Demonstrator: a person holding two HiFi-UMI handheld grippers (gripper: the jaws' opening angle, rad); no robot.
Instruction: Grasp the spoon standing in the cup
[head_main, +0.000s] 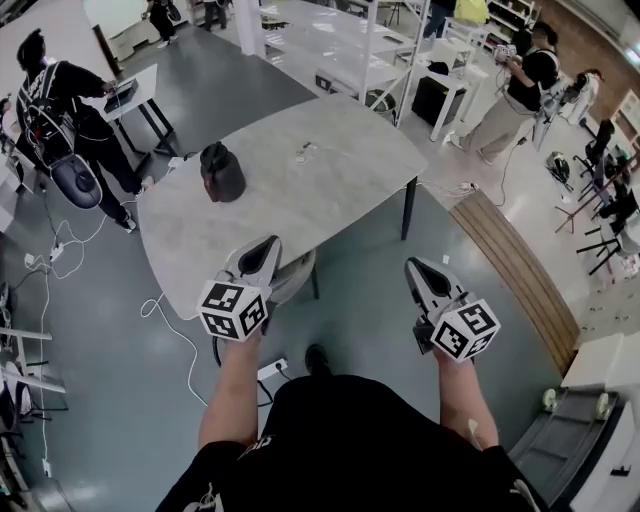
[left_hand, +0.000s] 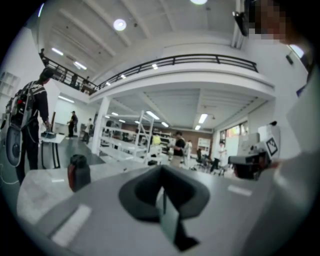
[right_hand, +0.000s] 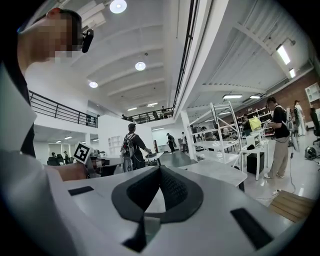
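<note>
**Hovering both grippers short of the cup, nothing grabbed**

Both grippers are held out in front of the person, and both are clenched on nothing. The left gripper (head_main: 268, 243) has its jaws pressed together, tip roughly over the near edge of the table (head_main: 330, 200). The right gripper (head_main: 415, 265) is off to the side over the floor, jaws meeting at the tip too.

The cup (head_main: 222, 172) is a dark thing standing on the far left part of the table, well apart from both grippers. In the left gripper view it sits off to the left (left_hand: 78, 172), not lined up with the jaws. I honestly can't pick out the spoon, the cup is too dark and small. A small pale item (head_main: 305, 152) lies further back on the table.
</note>
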